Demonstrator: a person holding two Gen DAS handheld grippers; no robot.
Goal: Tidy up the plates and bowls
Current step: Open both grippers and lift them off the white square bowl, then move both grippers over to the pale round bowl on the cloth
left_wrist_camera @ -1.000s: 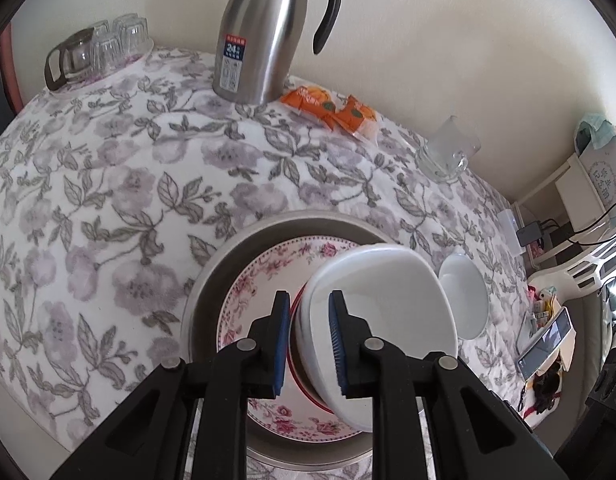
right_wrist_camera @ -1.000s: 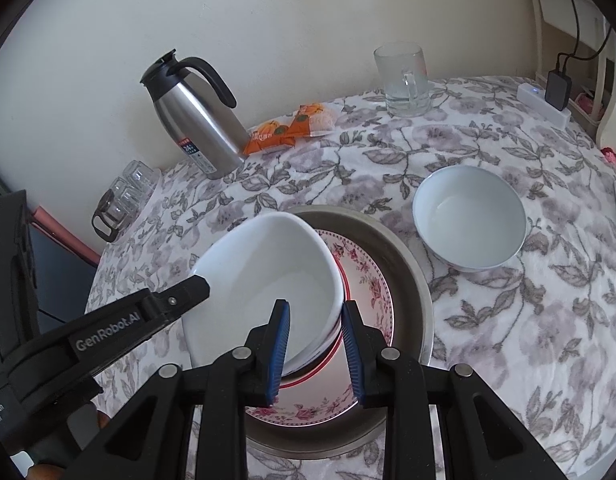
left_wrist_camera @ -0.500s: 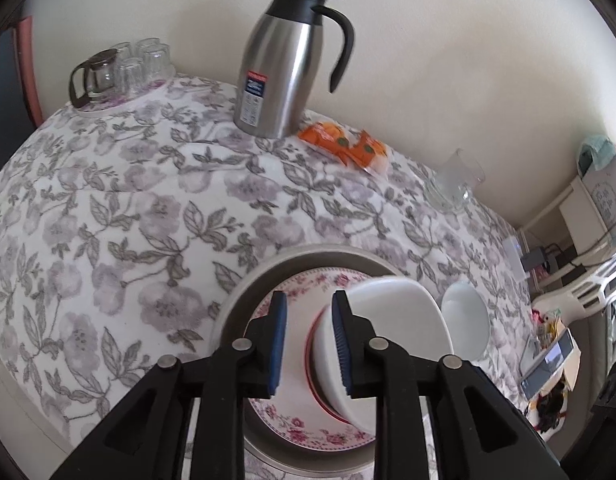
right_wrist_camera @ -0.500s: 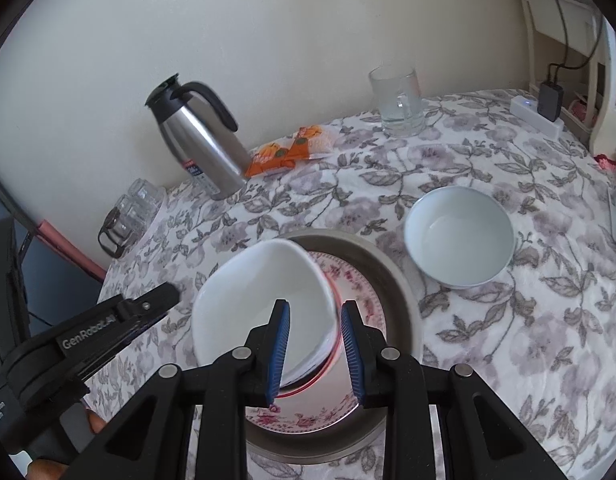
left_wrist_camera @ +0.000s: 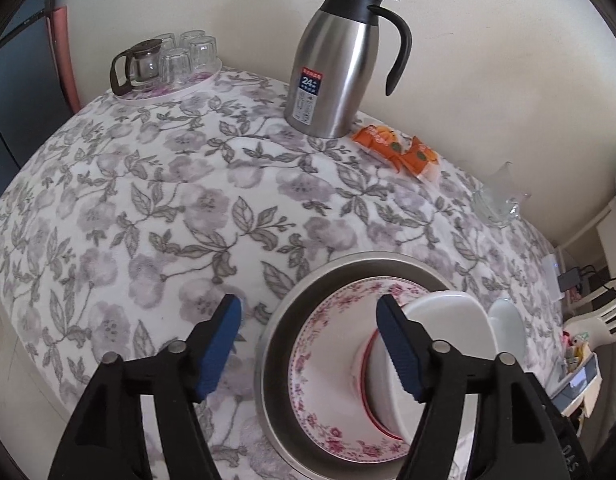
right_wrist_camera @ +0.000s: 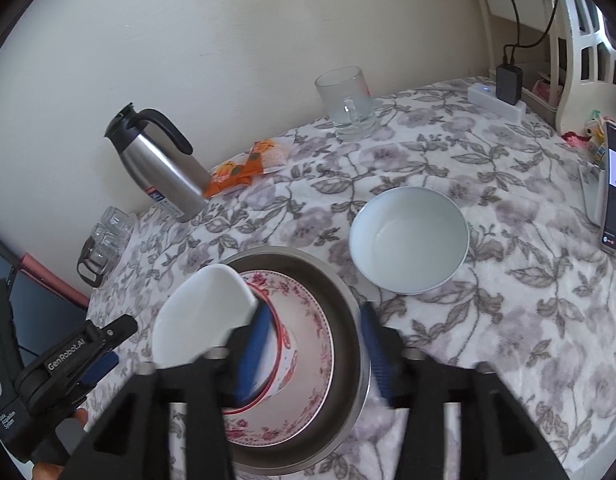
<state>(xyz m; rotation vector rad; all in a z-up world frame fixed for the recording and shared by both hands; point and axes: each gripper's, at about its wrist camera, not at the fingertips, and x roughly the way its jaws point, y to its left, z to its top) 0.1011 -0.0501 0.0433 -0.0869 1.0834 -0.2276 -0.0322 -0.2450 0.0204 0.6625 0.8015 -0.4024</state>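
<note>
A white squarish bowl (right_wrist_camera: 203, 312) (left_wrist_camera: 440, 320) rests on a red-rimmed dish inside a pink floral plate (right_wrist_camera: 308, 344) (left_wrist_camera: 332, 360), all in a metal basin (right_wrist_camera: 348, 300) (left_wrist_camera: 275, 340). My left gripper (left_wrist_camera: 308, 316) is open and its jaws are still opening, over the basin's left rim, with the bowl just outside its right finger. My right gripper (right_wrist_camera: 314, 340), blurred, is also opening above the floral plate, and its left finger overlaps the bowl's edge. Neither holds anything. A round white bowl (right_wrist_camera: 408, 240) stands on the cloth to the right of the basin.
A steel jug (left_wrist_camera: 340, 68), orange snack packets (left_wrist_camera: 400, 152) and a glass mug (right_wrist_camera: 348, 100) stand along the wall. A tray of glasses (left_wrist_camera: 167, 64) is at the far left corner. A power strip (right_wrist_camera: 500, 96) and a phone (right_wrist_camera: 614, 188) are at the right edge.
Both grippers were shut on the white bowl's rim and have let go and spread their jaws. The left gripper has drawn off to the left. The bowl now lies on the plates.
</note>
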